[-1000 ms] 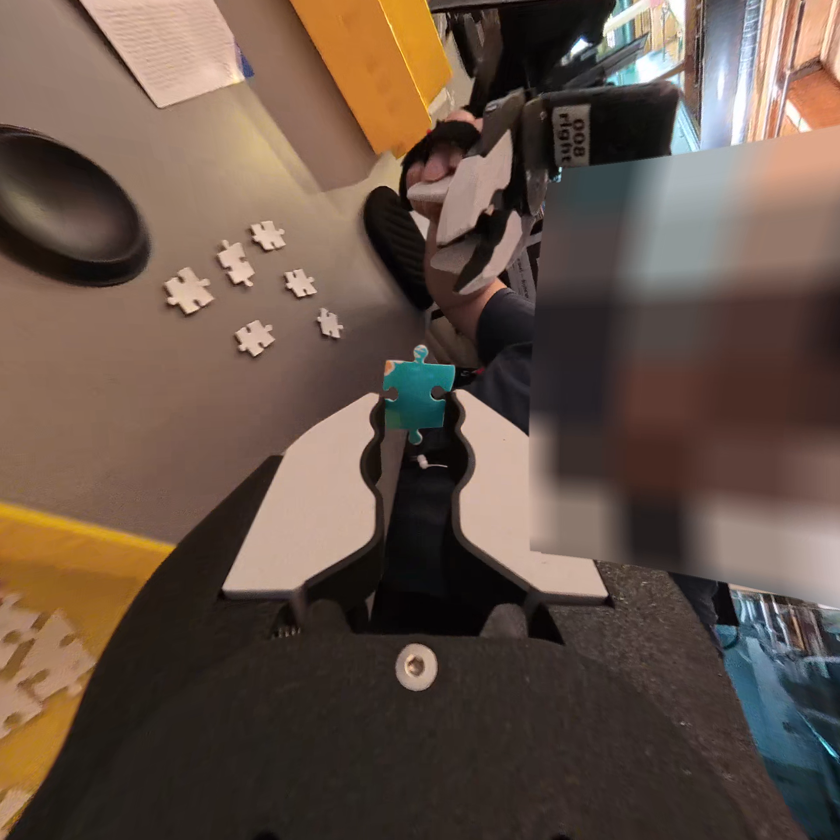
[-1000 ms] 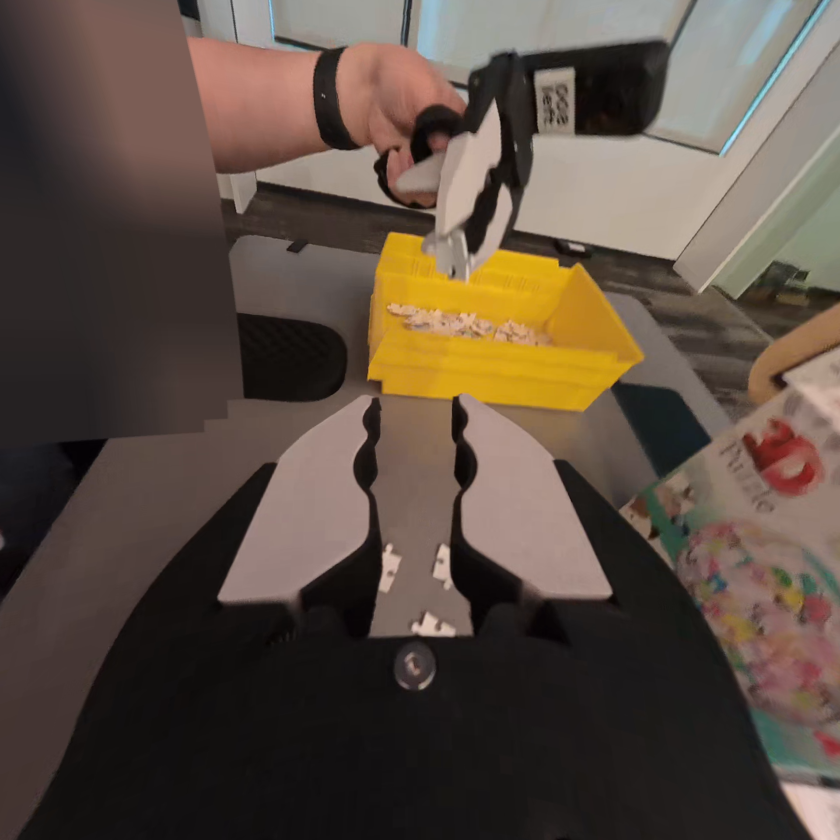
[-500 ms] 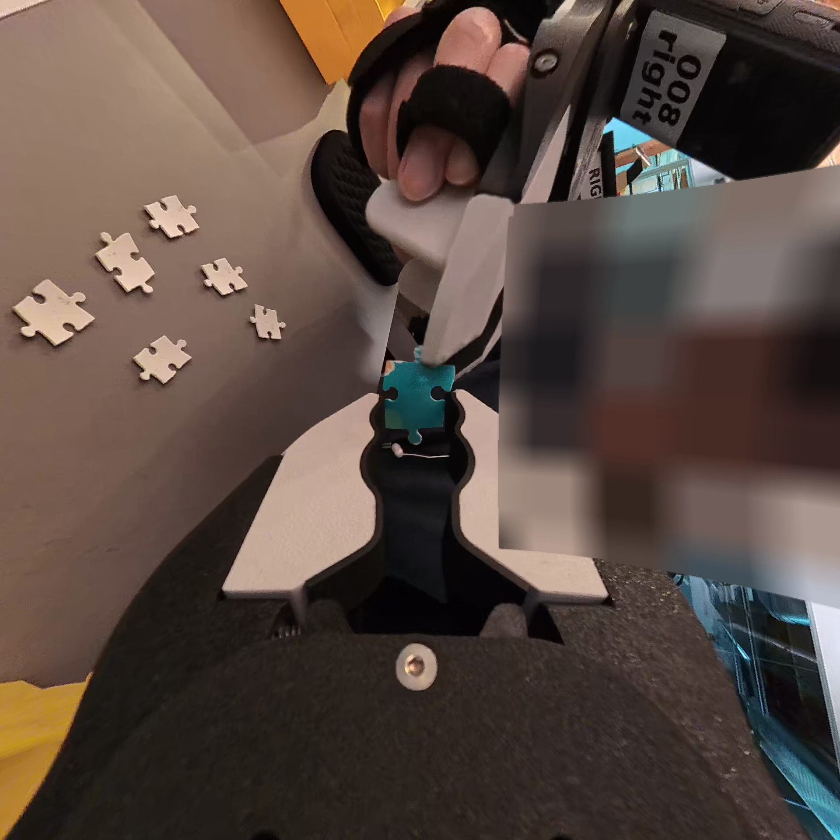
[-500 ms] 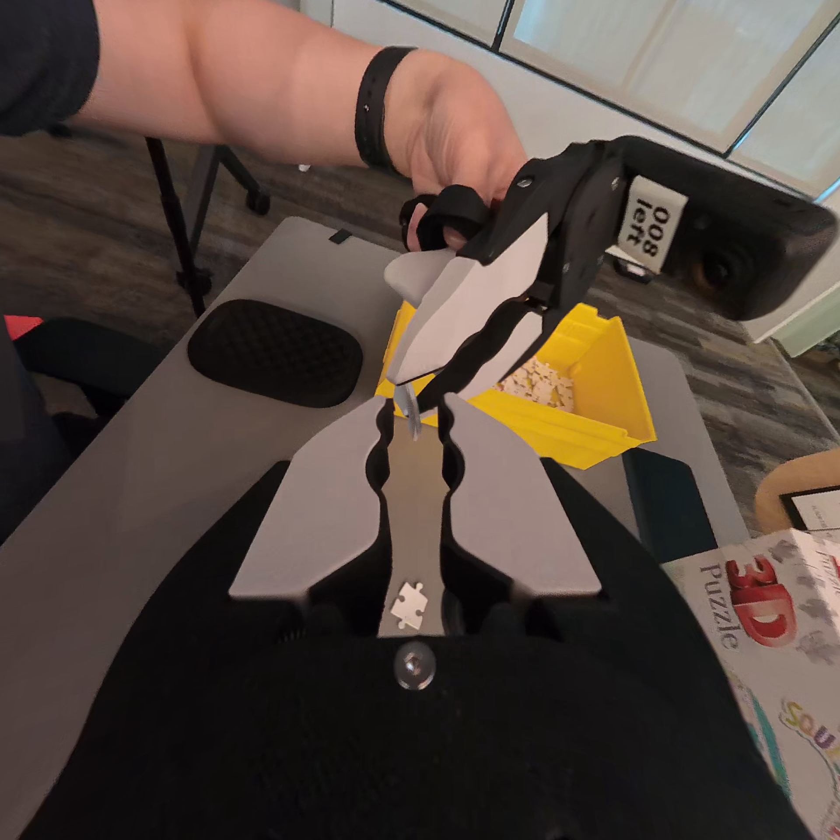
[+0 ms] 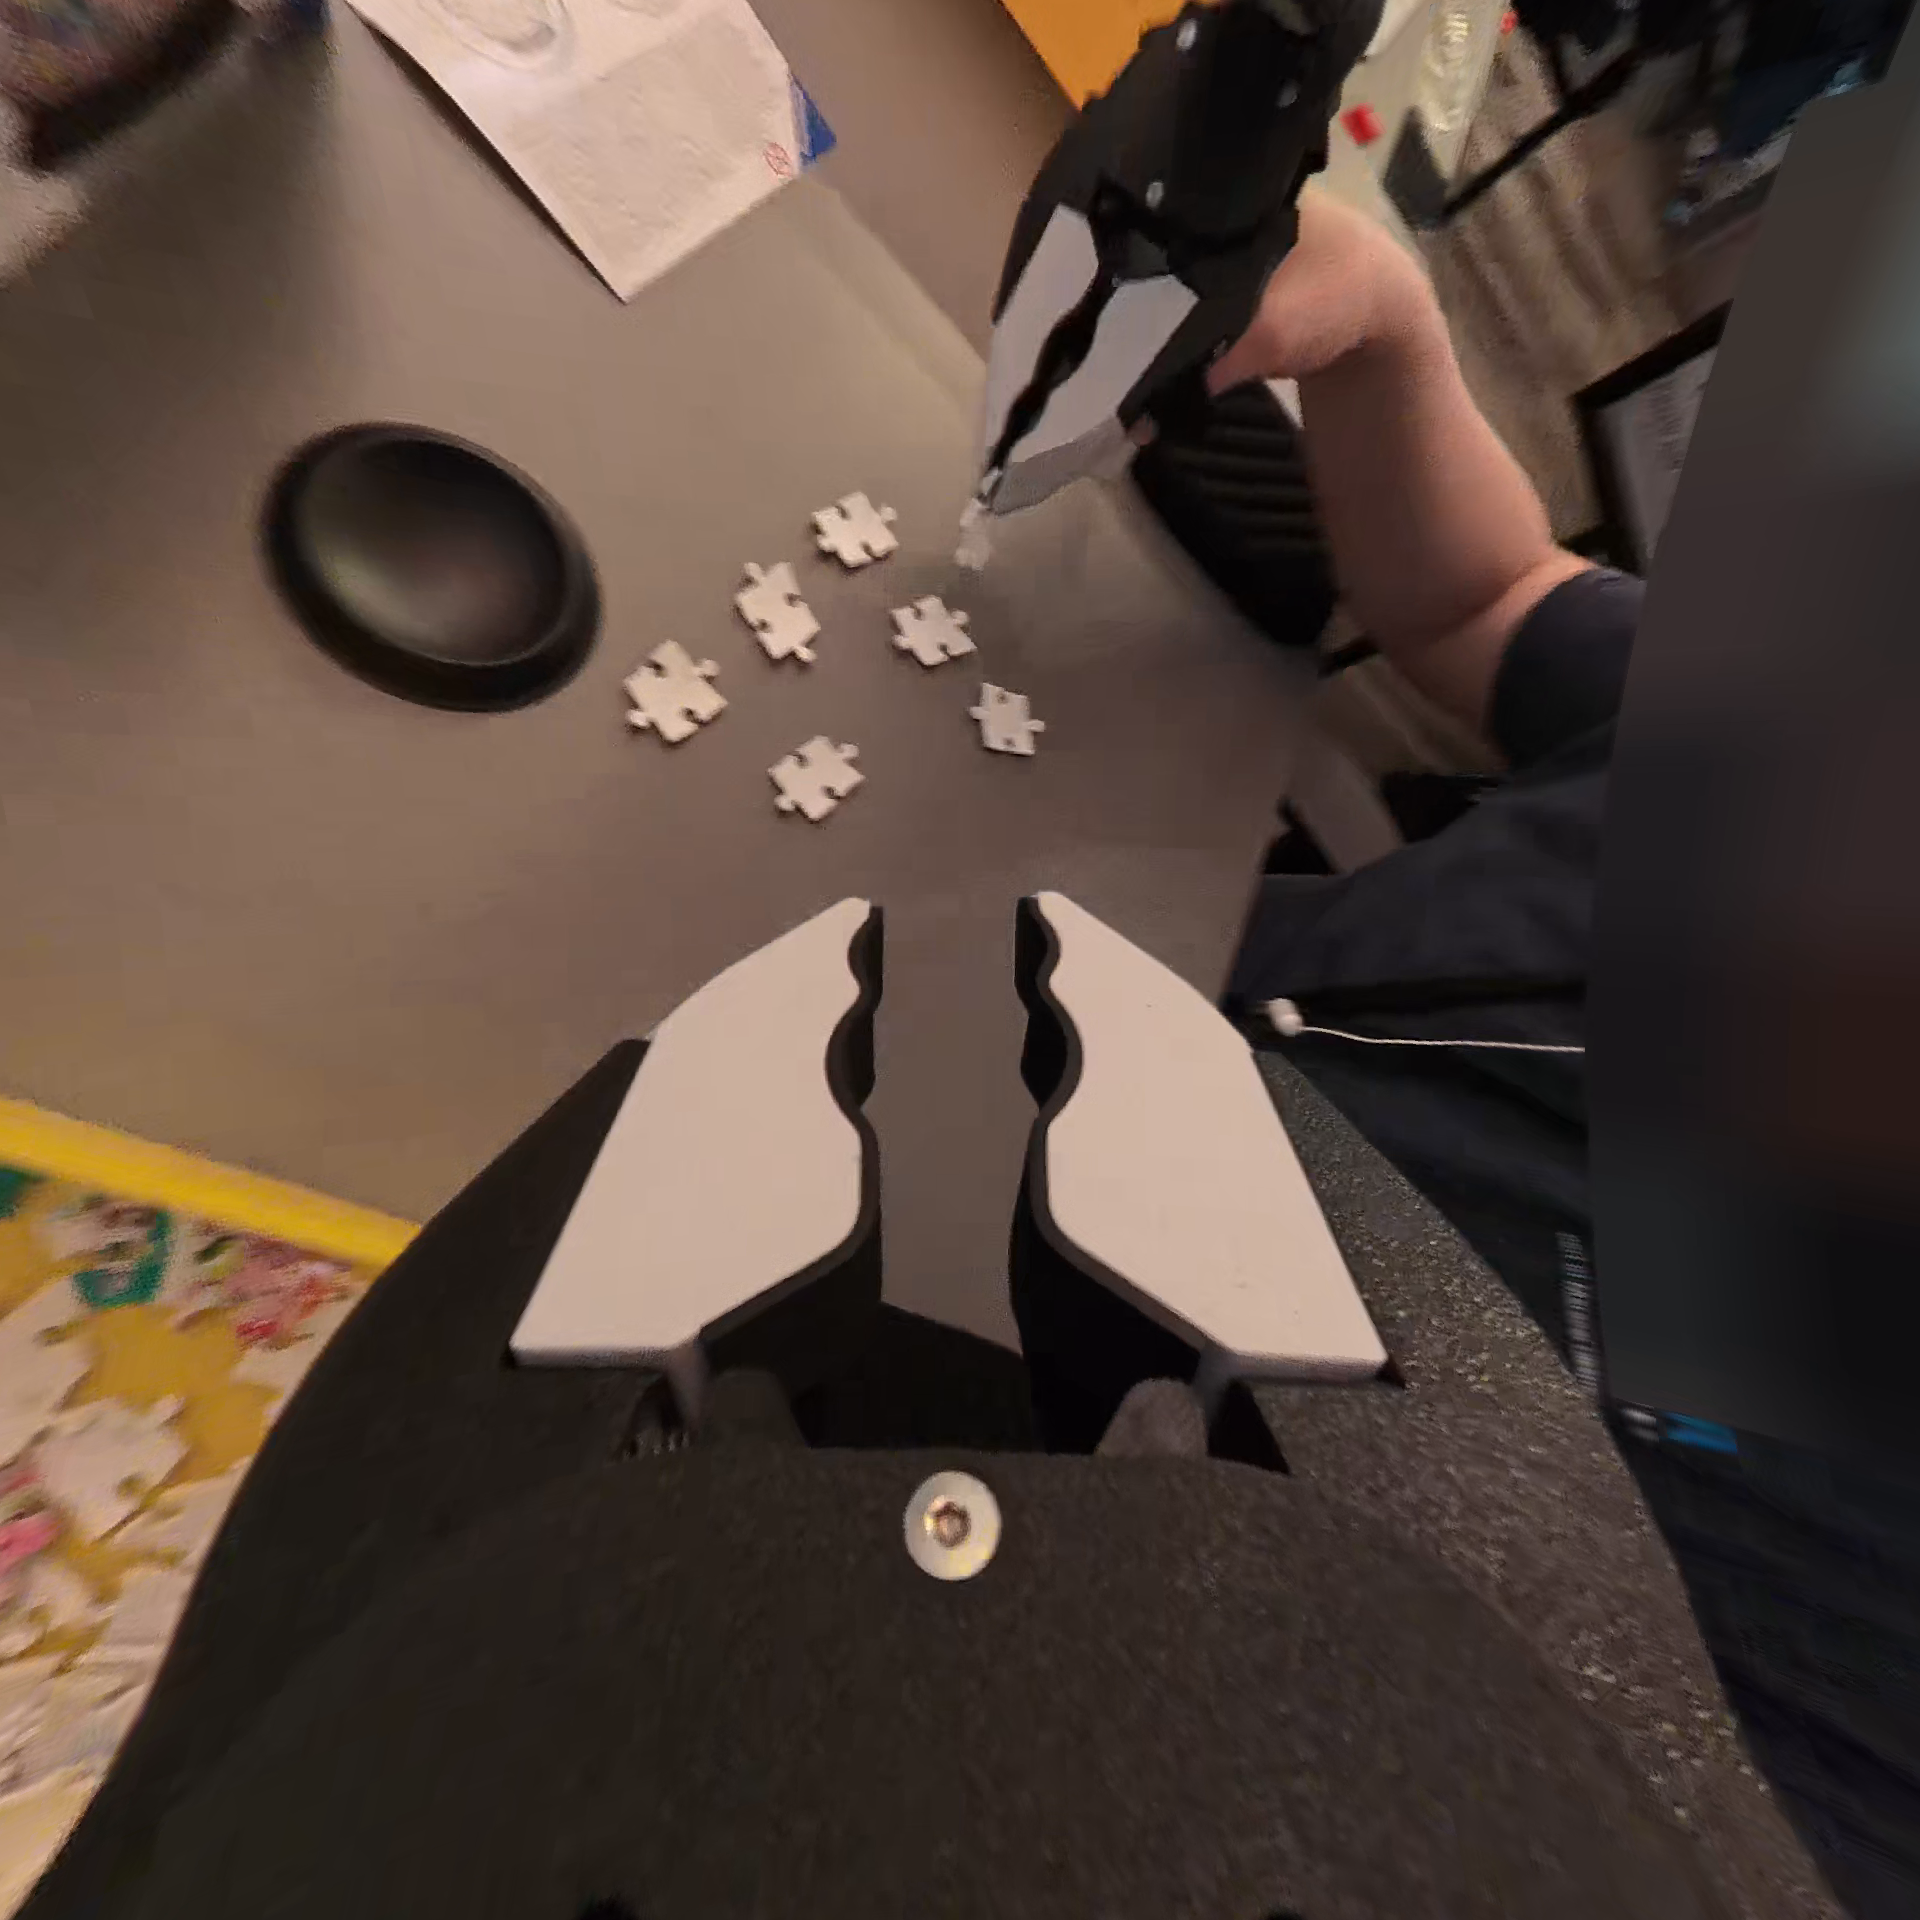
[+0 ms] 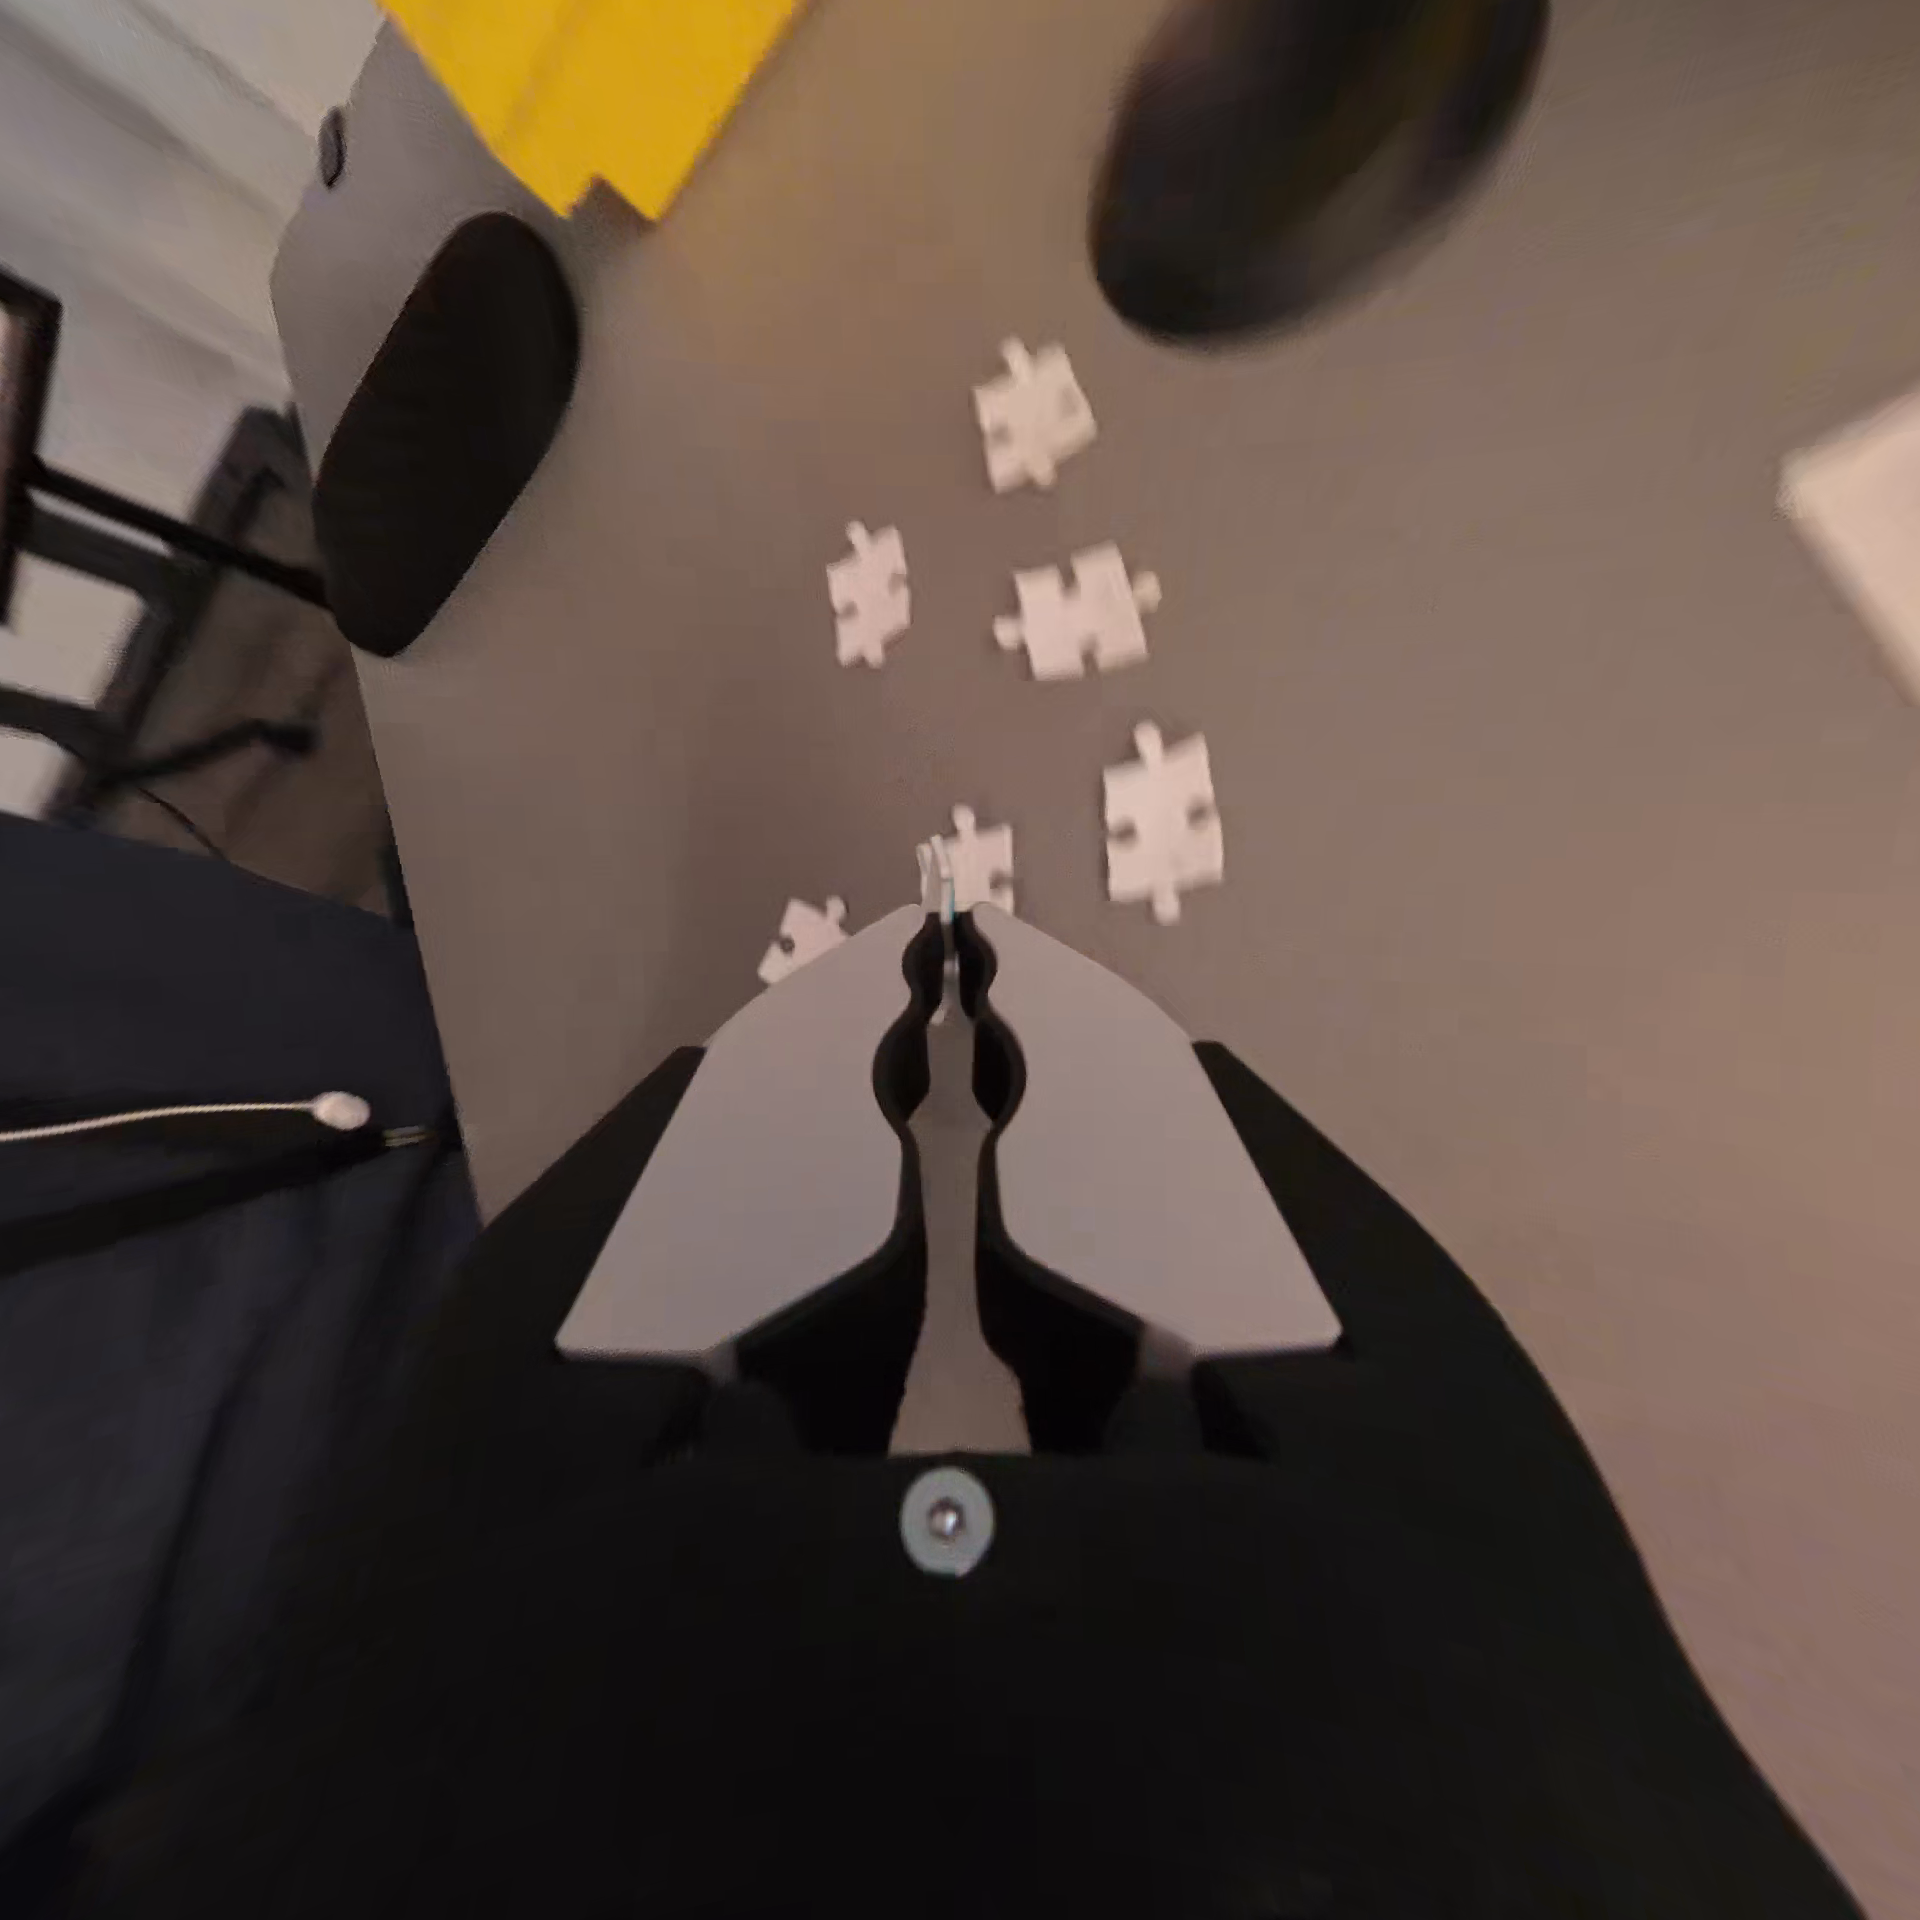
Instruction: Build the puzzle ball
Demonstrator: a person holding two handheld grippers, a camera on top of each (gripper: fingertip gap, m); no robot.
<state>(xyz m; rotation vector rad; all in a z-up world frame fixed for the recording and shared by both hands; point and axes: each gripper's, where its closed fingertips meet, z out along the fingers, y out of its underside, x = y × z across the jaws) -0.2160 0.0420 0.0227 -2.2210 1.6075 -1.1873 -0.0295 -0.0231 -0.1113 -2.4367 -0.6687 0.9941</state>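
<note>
Left wrist view looks down on a grey bench (image 5: 312, 935) with the left gripper (image 5: 948, 914) low in the picture, its jaws parted by a moderate gap with bare bench between them. Beyond the tips six white puzzle pieces (image 5: 816, 774) lie face down in a loose cluster, each apart from the others. To their left sits a black round dish (image 5: 431, 566). A white paper sheet (image 5: 634, 125) lies at the far edge. At lower left a yellow-rimmed bin (image 5: 197, 1179) shows blurred coloured pieces inside.

Farther off, the right gripper (image 5: 987, 494) points down at the bench beside the farthest piece of the cluster, held by a hand (image 5: 1340, 312). A small pale piece (image 5: 971, 535) sticks out below its tips; blur hides its shape.

Right wrist view shows the right gripper (image 6: 948, 920) with its jaws nearly closed, pinching that thin piece (image 6: 943, 883) edge-on, so only its narrow rim shows. The held piece hangs just above the cluster of white pieces (image 6: 1164, 821) on the bench (image 6: 1455, 935), right over one of them. A black oval pad (image 6: 447, 426) lies at the bench's left edge, a yellow bin (image 6: 613, 94) beyond it, and the dish (image 6: 1309, 156) is blurred at upper right.
</note>
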